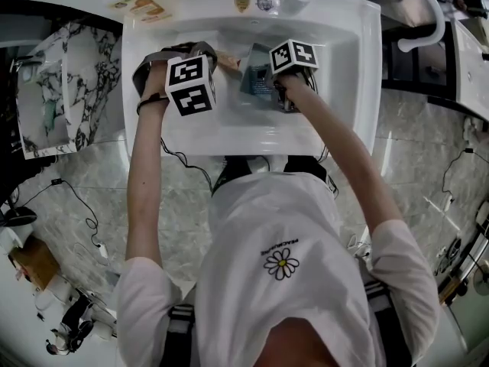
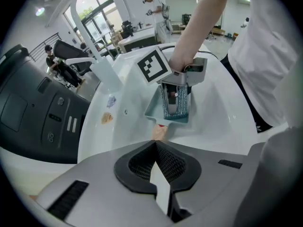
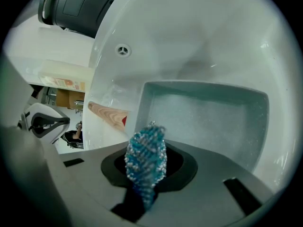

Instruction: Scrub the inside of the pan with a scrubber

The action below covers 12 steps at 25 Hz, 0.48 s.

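While the right gripper (image 3: 147, 174) is clamped on the blue scrubber (image 3: 146, 157), the left gripper (image 2: 158, 174) has its jaws pressed together with nothing between them. It sits just short of the wooden handle (image 2: 159, 133). The square pan (image 3: 208, 122) lies flat in the white sink (image 1: 344, 67), with the scrubber poised over its floor; contact cannot be confirmed.

Recommendation: press the scrubber firmly onto the pan floor, then work in overlapping strokes into the corners and up the walls. The pan appears unrestrained, so the handle should be steadied first, or the pan may skate on the slick basin.
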Each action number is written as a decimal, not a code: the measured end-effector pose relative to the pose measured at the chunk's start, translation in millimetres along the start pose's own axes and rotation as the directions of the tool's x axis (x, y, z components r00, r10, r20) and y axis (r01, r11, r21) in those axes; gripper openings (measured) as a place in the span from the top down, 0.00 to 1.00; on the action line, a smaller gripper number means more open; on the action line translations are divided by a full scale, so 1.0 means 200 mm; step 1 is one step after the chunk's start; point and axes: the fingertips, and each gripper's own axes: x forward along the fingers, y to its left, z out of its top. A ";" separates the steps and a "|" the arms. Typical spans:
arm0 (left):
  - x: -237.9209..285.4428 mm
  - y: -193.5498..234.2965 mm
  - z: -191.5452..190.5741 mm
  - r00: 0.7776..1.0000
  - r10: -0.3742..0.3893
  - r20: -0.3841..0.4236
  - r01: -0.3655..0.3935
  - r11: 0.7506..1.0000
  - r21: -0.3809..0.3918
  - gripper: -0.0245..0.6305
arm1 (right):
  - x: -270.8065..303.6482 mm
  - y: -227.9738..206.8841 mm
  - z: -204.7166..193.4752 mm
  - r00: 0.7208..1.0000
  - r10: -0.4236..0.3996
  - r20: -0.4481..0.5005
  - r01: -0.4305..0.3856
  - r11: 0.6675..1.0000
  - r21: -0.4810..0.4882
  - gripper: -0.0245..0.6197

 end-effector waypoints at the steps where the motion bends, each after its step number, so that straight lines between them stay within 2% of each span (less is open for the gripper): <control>1: 0.00 0.01 0.01 1.000 -0.004 -0.004 0.004 1.000 0.006 0.94 | 0.00 0.00 0.01 1.000 -0.007 0.007 0.007 1.000 0.001 0.86; 12: -0.01 -0.04 -0.09 0.999 -0.029 -0.033 0.028 0.999 -0.027 0.94 | 0.04 0.05 0.11 0.994 0.065 0.084 -0.074 0.991 0.112 0.86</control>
